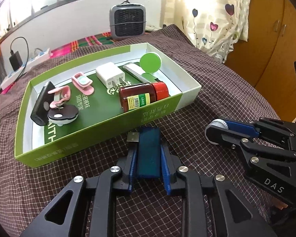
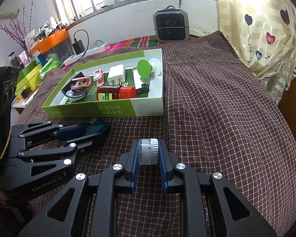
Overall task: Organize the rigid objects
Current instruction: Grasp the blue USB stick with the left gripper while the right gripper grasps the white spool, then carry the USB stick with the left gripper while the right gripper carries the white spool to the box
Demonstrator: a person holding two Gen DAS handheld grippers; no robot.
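We see our left gripper [image 1: 149, 154] clamped on a dark blue USB stick [image 1: 148, 150] just before the green box [image 1: 100, 126], our right gripper [image 2: 148, 152] gripping a small white round case [image 2: 148, 151] over the checked cloth [image 2: 217, 118]

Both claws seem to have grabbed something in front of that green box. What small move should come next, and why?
Probably lift the left gripper and carry its dark blue USB stick over the green box. Its pads already pinch the stick, which lies outside the box, where other items sit. The right gripper holds a small white jar.
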